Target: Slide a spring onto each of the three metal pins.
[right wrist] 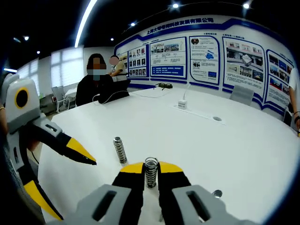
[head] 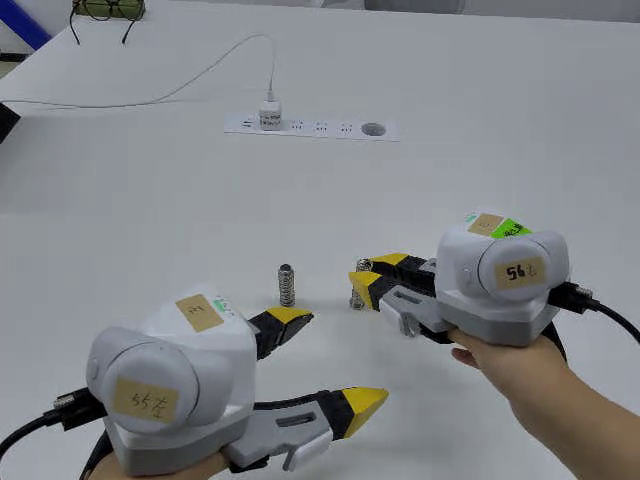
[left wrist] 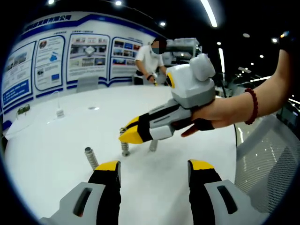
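A spring (head: 287, 285) stands upright on the white table (head: 150, 220), also seen as the spring (left wrist: 90, 157) and the spring (right wrist: 120, 150). My right gripper (head: 362, 280) is shut on a second upright spring (right wrist: 150, 172), whose lower end (head: 357, 298) reaches the table. I cannot tell whether a pin is inside it. A short bare pin (right wrist: 216, 193) stands just beyond that gripper (right wrist: 150, 168). My left gripper (left wrist: 154, 166) is open and holds nothing, just short of the first spring. In the head view the left gripper (head: 328, 358) is low at the near left.
A white power strip (head: 310, 127) with a plugged charger (head: 270, 113) and its cable lies at the far middle of the table. Glasses (head: 105, 10) rest at the far left corner. Two people (right wrist: 101, 77) sit at the table's far side.
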